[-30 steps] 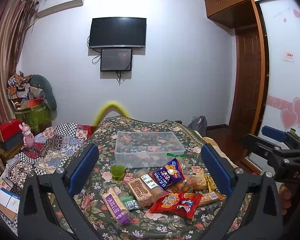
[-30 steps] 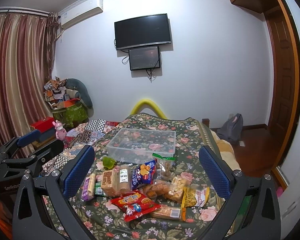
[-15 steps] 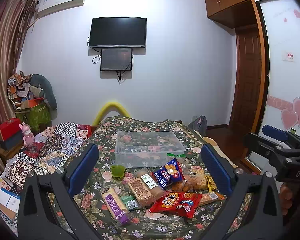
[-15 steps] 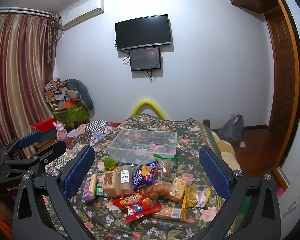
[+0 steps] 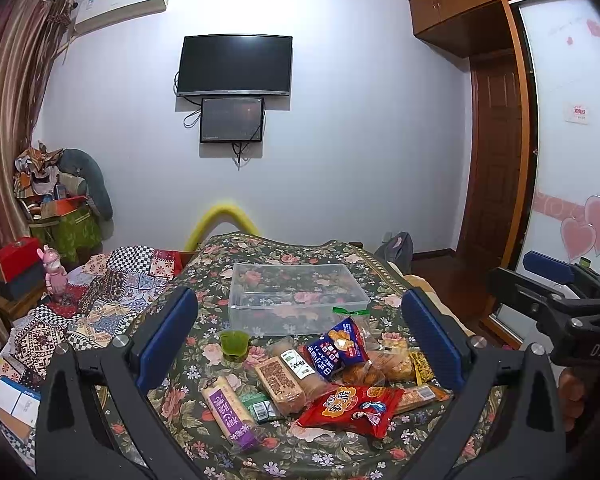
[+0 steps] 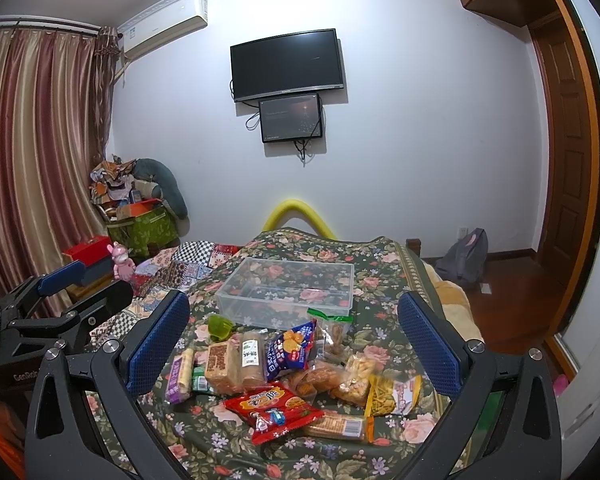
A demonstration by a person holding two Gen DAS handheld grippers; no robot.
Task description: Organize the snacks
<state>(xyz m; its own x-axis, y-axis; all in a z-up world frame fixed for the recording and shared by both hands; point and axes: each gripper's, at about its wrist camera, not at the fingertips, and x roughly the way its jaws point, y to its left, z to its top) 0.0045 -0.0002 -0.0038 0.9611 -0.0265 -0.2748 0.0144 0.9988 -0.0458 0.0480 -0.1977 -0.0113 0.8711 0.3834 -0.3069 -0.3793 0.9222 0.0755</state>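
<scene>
Nothing among the snacks has shifted over the last second; only the right gripper (image 6: 296, 344) has tipped very slightly, so the room sits a touch lower in its view, while the left gripper (image 5: 300, 340) holds the same framing. The snack pile (image 5: 320, 376) lies on the floral bedspread (image 5: 284, 248), seen between and just beyond the fingertips of both tools: a red packet (image 5: 350, 404) nearest, a purple bar (image 5: 230, 412) toward the left finger, a blue packet (image 5: 336, 348) in the middle, a yellow packet (image 6: 392, 394) toward the right finger. Past the pile, farther ahead of the fingers, stands the clear plastic bin (image 5: 296, 298), empty, with a small green cup (image 5: 234, 346) near its closest left corner. Both pairs of fingers are spread wide and grip nothing, hovering above the bed.

Judging from this, sorting has not begun. The packets overlap, so closing on one could drag or flip its neighbour. Glossy, air-filled bags may slip or crush under a firm pinch, and the soft bedding gives way, so a downward reach could snag the cloth. The light bin might slide if nudged.
</scene>
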